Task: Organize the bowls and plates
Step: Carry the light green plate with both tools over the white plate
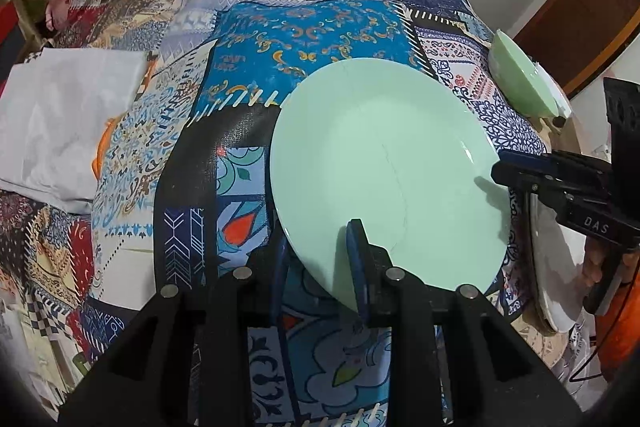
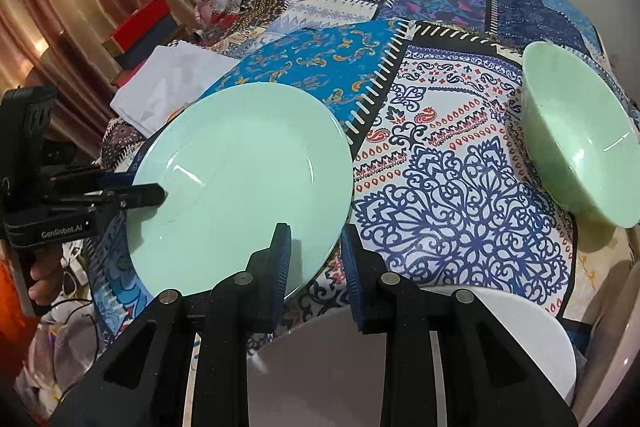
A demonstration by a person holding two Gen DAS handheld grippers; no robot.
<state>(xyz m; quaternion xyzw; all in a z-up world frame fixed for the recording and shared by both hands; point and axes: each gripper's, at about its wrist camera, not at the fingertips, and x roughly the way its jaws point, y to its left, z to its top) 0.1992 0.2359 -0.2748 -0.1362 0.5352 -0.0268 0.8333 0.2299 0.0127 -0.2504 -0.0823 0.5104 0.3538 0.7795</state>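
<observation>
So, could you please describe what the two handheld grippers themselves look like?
Both are matte black plastic. The left gripper and right gripper each have two fingers faced with ribbed blue pads and round silver studs on the frame. White lettering reads "GenRobot.AI" on the left gripper's side and "DAS" on the right's.

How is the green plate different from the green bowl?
The green plate is flat and wide; the green bowl is deep with tall sides. The plate is pinched at its rim by the left gripper; no gripper touches the bowl, which sits on the tablecloth. Both are the same pale green.
</observation>
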